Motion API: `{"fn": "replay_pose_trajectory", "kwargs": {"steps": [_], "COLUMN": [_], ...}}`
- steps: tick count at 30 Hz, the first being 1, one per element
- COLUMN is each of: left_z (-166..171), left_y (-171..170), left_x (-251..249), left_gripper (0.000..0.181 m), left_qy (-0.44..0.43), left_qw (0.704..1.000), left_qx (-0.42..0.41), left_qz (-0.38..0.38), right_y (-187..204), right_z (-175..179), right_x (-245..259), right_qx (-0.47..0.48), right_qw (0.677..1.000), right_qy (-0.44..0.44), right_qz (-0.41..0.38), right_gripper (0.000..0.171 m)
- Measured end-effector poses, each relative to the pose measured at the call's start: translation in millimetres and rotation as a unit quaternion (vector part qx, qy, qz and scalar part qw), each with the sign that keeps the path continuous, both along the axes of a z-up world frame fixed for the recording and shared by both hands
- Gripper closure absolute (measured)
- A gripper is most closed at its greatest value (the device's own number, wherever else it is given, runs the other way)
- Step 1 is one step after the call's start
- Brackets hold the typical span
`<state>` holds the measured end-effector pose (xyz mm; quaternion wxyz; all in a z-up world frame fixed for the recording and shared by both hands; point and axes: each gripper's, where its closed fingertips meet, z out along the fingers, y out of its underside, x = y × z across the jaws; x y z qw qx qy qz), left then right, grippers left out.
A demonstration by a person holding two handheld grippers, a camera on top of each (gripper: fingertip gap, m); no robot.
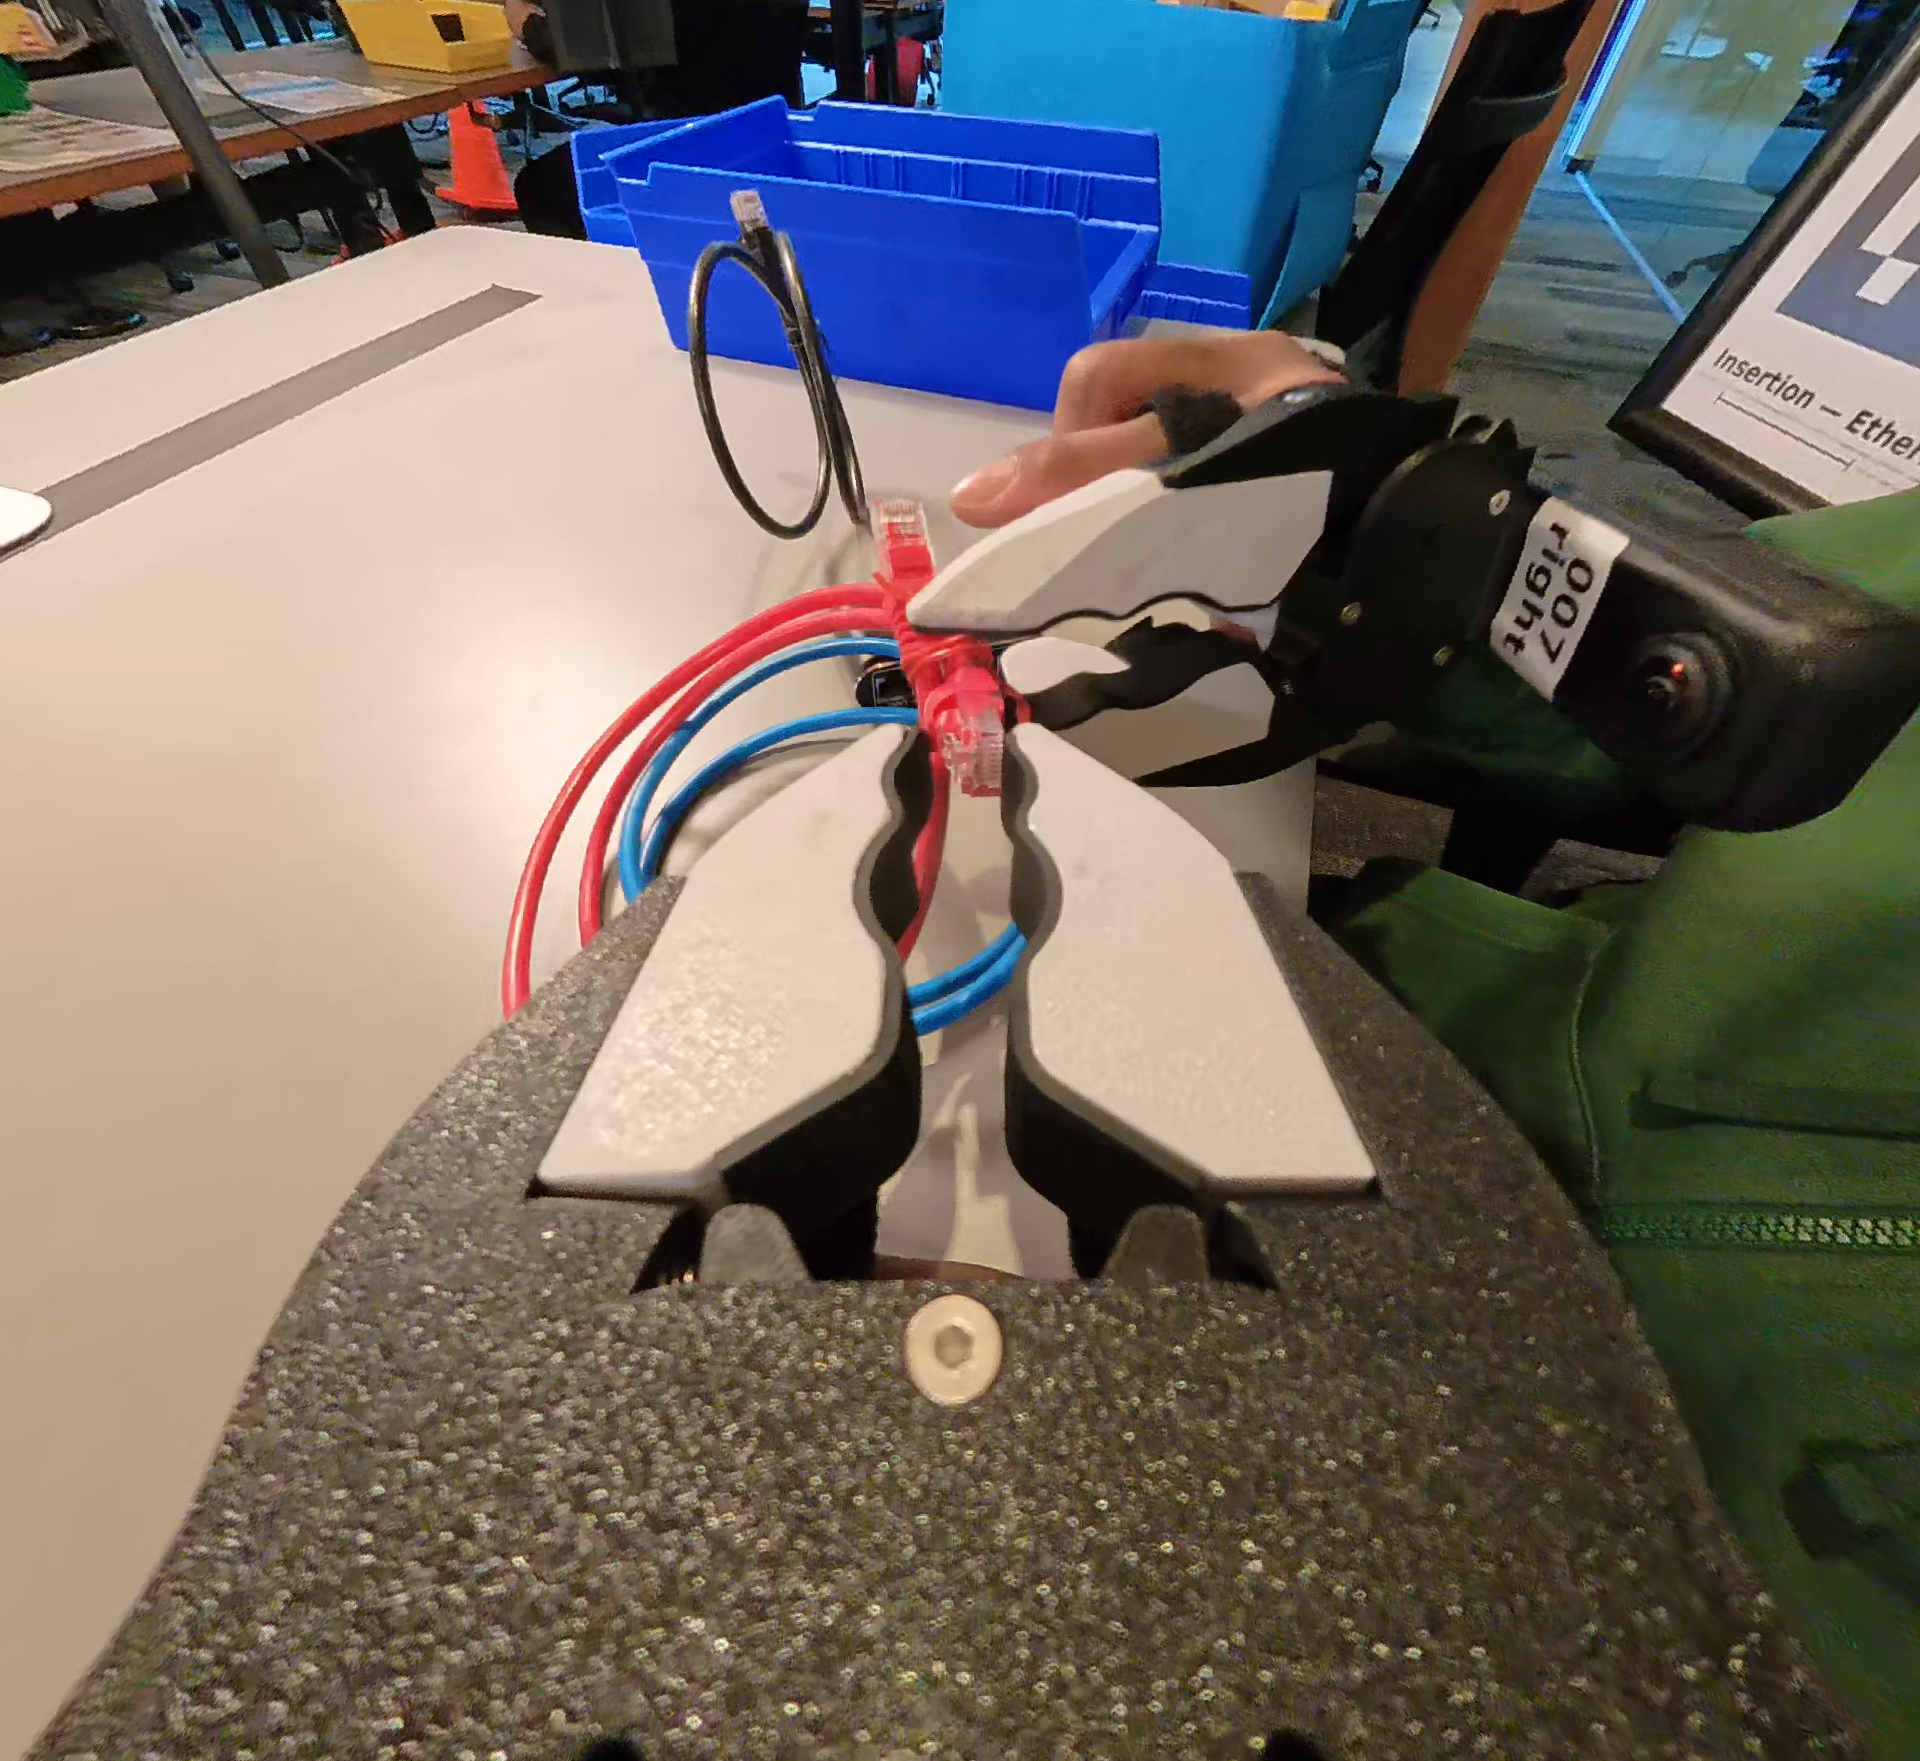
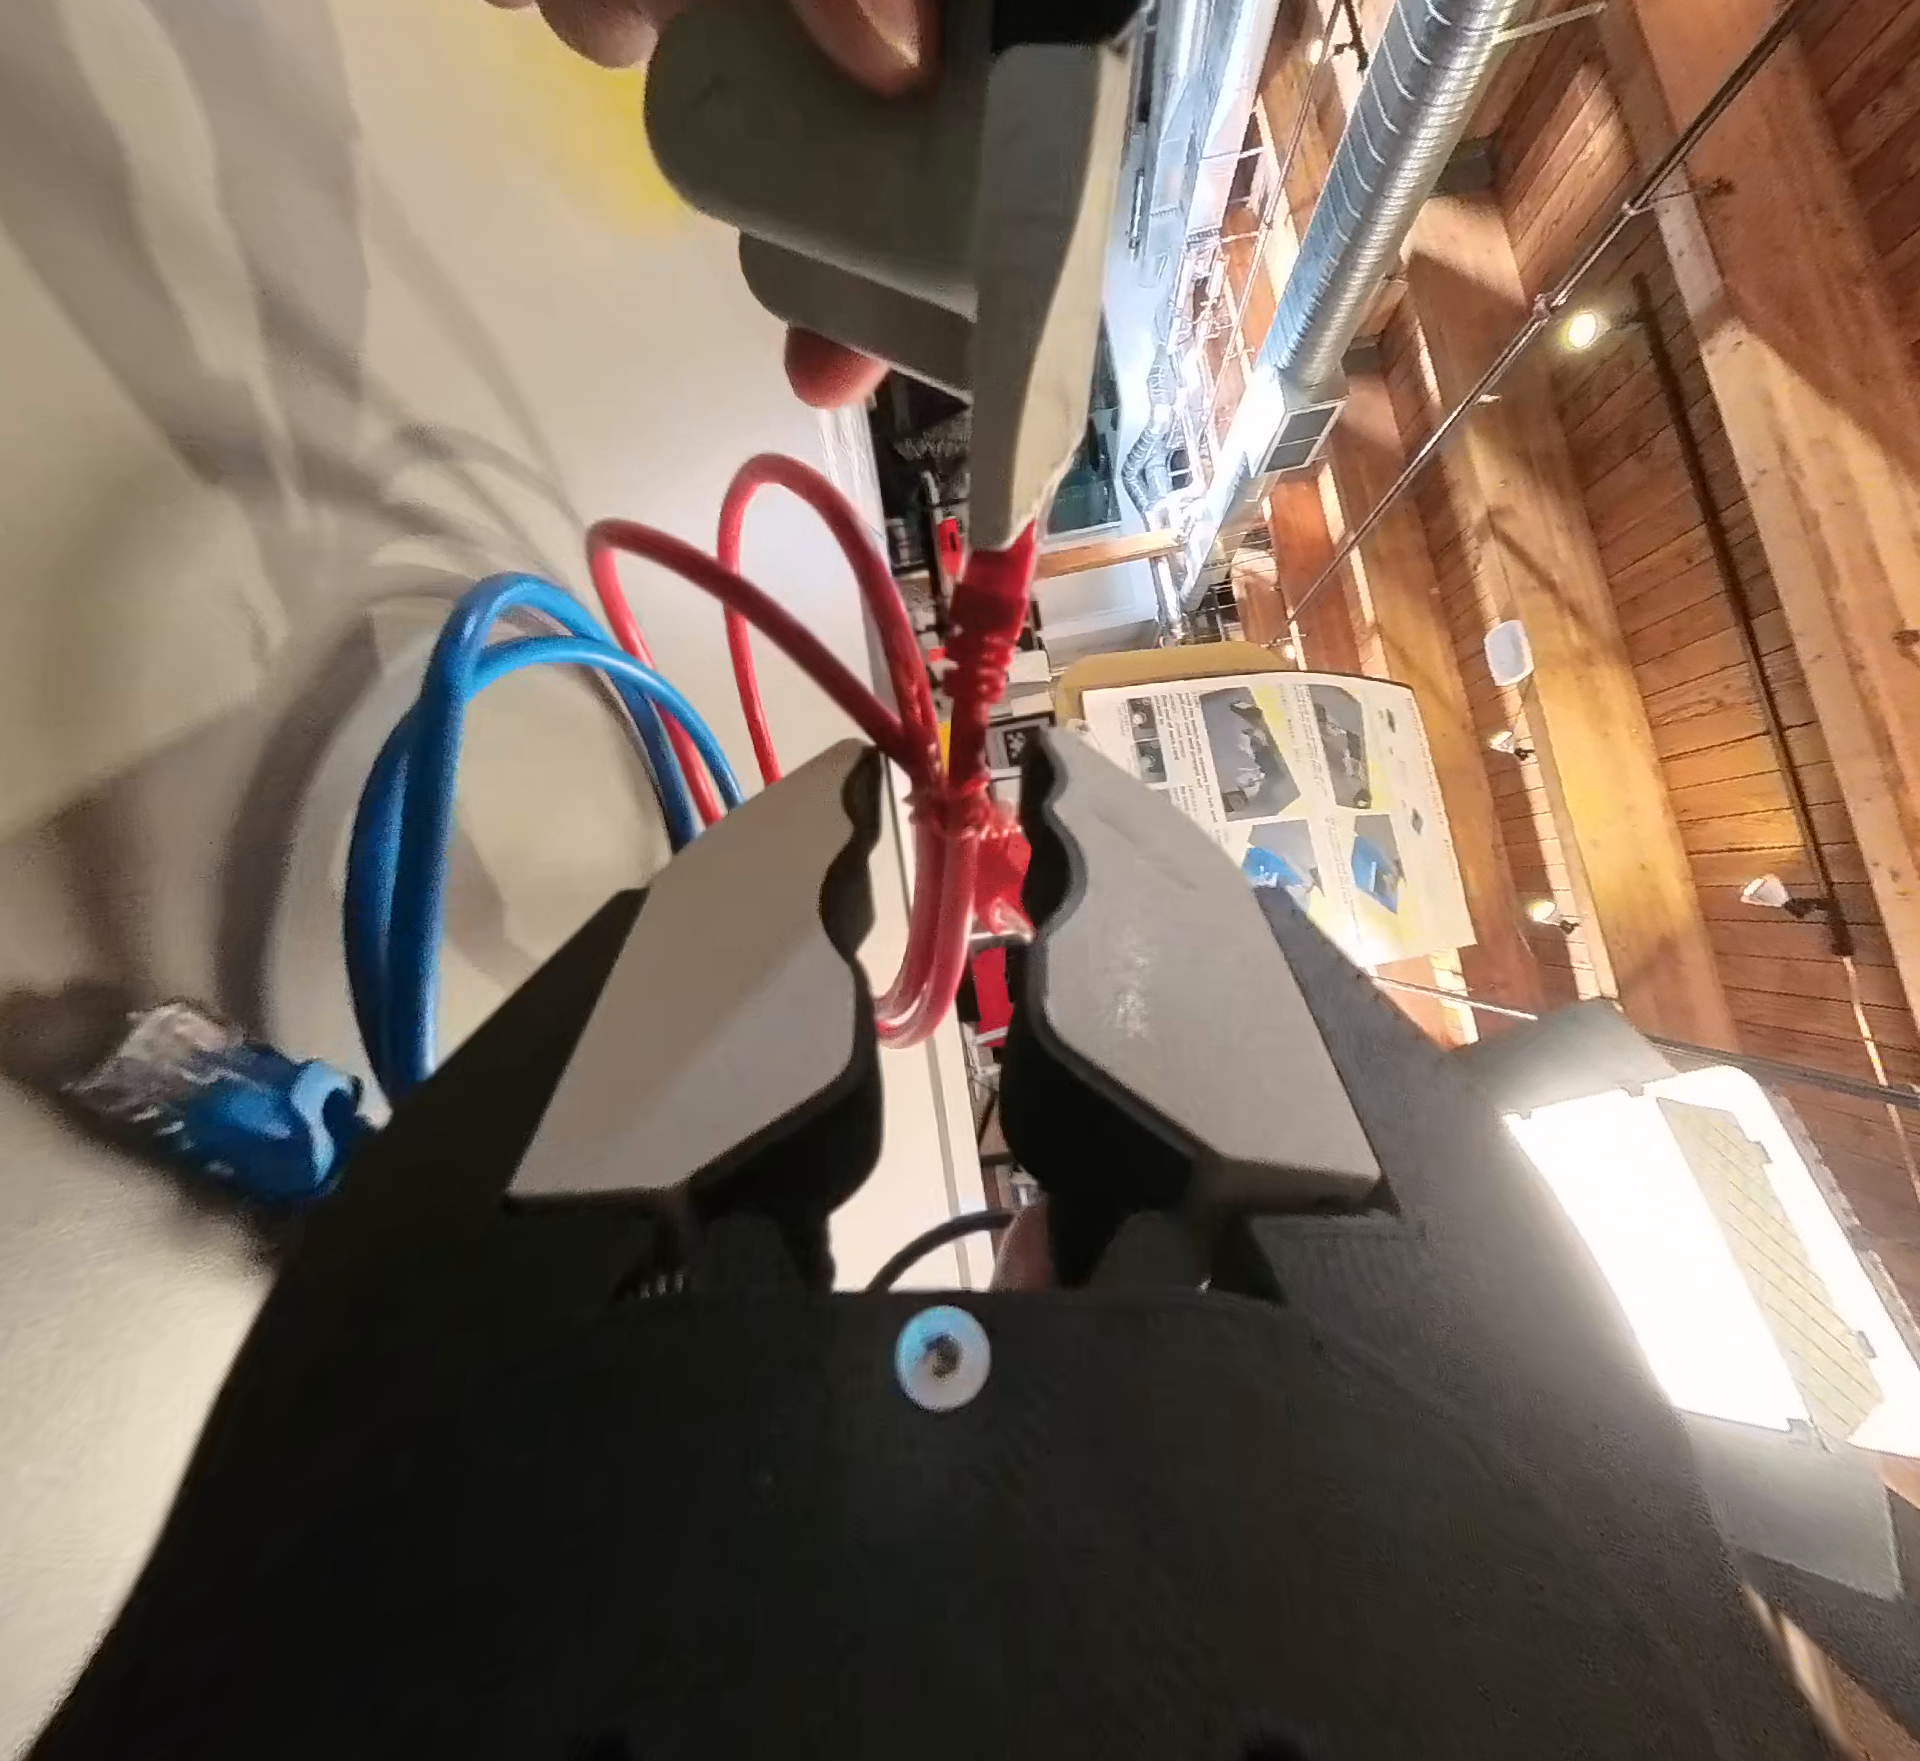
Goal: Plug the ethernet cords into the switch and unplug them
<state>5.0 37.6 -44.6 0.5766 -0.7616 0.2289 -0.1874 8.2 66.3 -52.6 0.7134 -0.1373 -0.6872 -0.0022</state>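
A coiled red ethernet cord (image 1: 665, 735), tied with a red twist tie, is lifted above the grey table (image 1: 312, 620). My left gripper (image 1: 968, 740) is shut on one red plug (image 1: 975, 735). In the right wrist view it comes in from above (image 2: 995, 532) with that plug (image 2: 992, 599) in its tip. My right gripper (image 2: 951, 761) is shut on the tied red cord (image 2: 940, 818), and it reaches in from the right in the left wrist view (image 1: 961, 639). The second red plug (image 1: 899, 537) points up. A blue cord (image 1: 727, 745) lies coiled beneath. No switch shows clearly.
A black cord (image 1: 769, 381) stands coiled in front of a blue bin (image 1: 904, 257) at the table's far side. The blue cord's plug (image 2: 239, 1119) lies on the table. A framed sign (image 1: 1818, 309) stands at right. A green sleeve (image 1: 1662, 984) fills the right side.
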Motion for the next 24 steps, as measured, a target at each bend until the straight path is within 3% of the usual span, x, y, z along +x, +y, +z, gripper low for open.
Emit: {"fn": "replay_pose_trajectory", "kwargs": {"steps": [2,24], "left_z": [2,18], "left_y": [-1,-13], "left_x": [-2,-26], "left_gripper": [0.168,0.172], "left_qy": [-0.003,-0.020], "left_qw": [1.000,0.999], "left_qx": [0.003,0.025], "left_qz": [0.004,0.018], "right_y": [5,20], "right_z": [1,9], "right_x": [0,5], "right_qx": [0.006,-0.033], "right_qw": [1.000,0.999], "right_qy": [0.008,0.006], "right_qz": [-0.013,-0.024], "right_gripper": [0.155,0.157]}}
